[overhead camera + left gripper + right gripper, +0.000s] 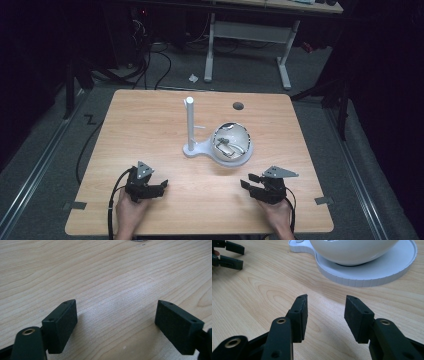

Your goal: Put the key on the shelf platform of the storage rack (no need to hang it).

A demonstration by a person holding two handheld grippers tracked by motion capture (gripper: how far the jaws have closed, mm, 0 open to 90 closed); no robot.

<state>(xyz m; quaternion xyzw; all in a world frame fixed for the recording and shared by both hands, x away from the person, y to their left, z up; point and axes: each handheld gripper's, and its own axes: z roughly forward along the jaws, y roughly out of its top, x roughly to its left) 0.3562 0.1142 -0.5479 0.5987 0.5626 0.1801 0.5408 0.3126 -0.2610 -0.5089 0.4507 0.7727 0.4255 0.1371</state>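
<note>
High view: both grippers, left gripper (161, 186) and right gripper (248, 181), are resting empty and parted low in frame, the bowl (231, 140) sitting at centre on its white stand (192, 149); left gripper view: jaws are gaping wide over bare table (105, 277); right gripper view: jaws are pointing at the bowl (352, 250) at upper right, where a careless approach is likely risking tipping it off the stand (372, 275).

White bowl (232, 141) on table (150, 125), grippers apart.

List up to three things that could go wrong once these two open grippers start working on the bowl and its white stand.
1. The white bowl sits loose on the stand's round base; a push from the right gripper might slide it.
2. The tall thin post could tip if knocked.
3. Small metal items in the bowl could spill out.
</note>
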